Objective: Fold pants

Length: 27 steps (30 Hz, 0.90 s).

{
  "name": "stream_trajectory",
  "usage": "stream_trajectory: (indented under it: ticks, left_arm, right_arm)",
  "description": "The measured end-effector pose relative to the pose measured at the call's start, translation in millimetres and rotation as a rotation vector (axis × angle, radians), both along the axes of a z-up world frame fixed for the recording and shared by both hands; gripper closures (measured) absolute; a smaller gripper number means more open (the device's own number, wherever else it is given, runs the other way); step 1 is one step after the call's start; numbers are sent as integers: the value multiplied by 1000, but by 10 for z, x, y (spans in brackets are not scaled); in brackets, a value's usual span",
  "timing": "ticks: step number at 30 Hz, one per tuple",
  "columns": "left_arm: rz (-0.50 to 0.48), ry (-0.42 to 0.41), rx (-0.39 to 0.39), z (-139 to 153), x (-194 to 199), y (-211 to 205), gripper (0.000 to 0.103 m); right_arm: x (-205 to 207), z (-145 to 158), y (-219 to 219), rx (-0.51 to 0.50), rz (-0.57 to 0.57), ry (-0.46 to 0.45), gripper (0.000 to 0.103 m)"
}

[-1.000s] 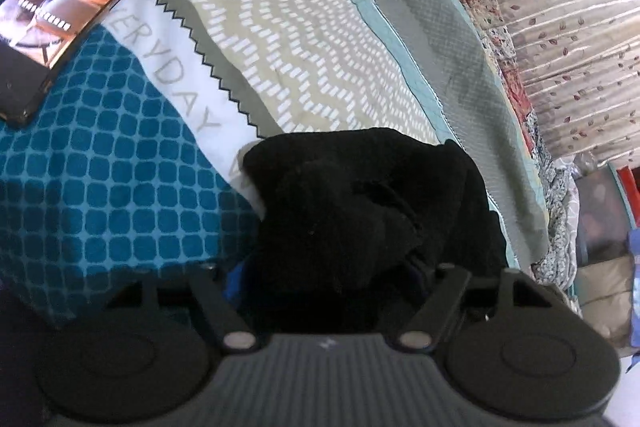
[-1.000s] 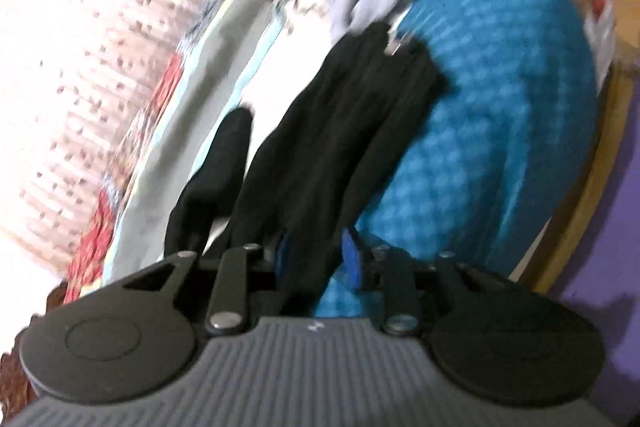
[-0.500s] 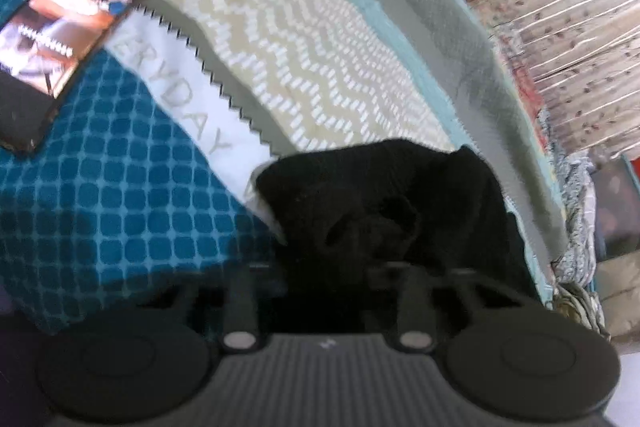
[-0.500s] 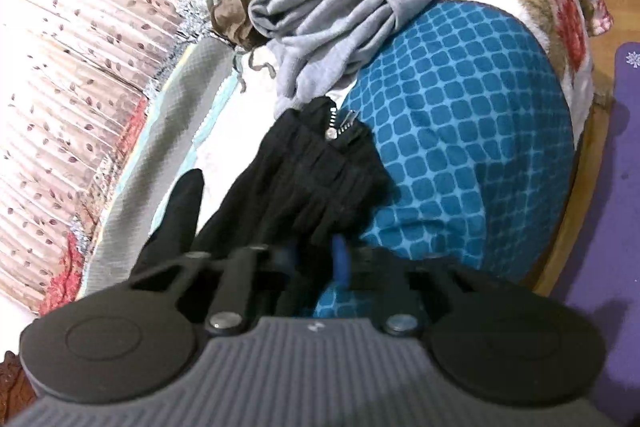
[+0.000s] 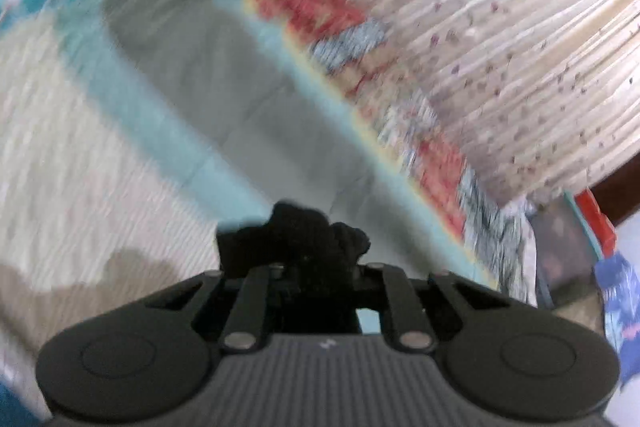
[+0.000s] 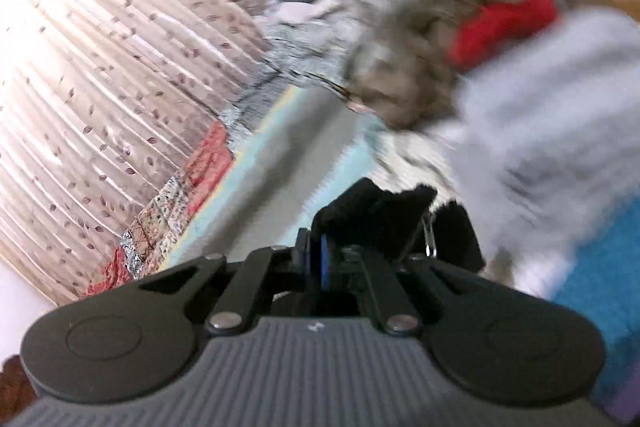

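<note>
Upper right of left wrist view: pleated leaf-print curtain (image 5: 500, 27). Centre: grey-and-teal bedspread (image 5: 224, 99). Right of right wrist view: grey garment (image 6: 552, 115), red cloth (image 6: 508, 23).

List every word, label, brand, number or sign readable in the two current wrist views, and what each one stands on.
No readable text in either view.
A small pale mark sits on the ribbed housing of the left hand-held gripper: too small to read.
A similar mark sits on the right hand-held gripper: too small to read.
The bedspread, curtain and black pants are motion-blurred and show no lettering.
</note>
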<state>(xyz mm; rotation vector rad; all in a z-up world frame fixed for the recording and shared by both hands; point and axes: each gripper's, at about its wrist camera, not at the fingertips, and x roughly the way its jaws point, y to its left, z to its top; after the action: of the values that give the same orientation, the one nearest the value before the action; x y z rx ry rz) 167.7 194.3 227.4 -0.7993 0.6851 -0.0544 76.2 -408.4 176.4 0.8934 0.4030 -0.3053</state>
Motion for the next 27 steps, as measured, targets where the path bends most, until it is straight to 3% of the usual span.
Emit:
stream_trajectory:
  ticks: [2,4,6,7,10,14,18,20,21,23,27]
  left_arm:
    - [51,-89,-10,480,143,48,91]
    - [82,-218,-38,831,30,133,91]
    - [77,-336,-9,1026,-240,205,91]
    - [77,-351,8,1029,-349,232,91]
    - [61,-274,-6,647,-692,360,90]
    - [37,-51,-39,-462,-1190,425,91]
    - [26,209,-66,-1535,-1621,339,91]
    - [47,307,-98,-1919,-1731,305,91]
    - [53,325,-116,-2027,-1782,305,91]
    - [65,304,-136,-2046,-1871,326,91]
    - [57,247,-96,-1771,-1909,369,91]
  right_arm:
    - [254,210,-12,10,-12,-61,96]
    - [323,422,-10,33,-12,-172,96]
    - [220,581,-10,16,15,-262,96]
    - [141,610,-5,7,23,-282,96]
    - [-121,434,-43,23,25,-279,96]
    - [-652,-117,-95,50,-29,-185,96]
    - [-1187,-842,-180,67,-123,47,96]
    - [-1348,-1213,-225,94,-154,178,96]
    - [-1417,-1377,-237,127,-172,236,96]
    - [-1527,-1524,-262,182,-193,239,96]
    - [-1474,-1295,-231,120,-157,203,96]
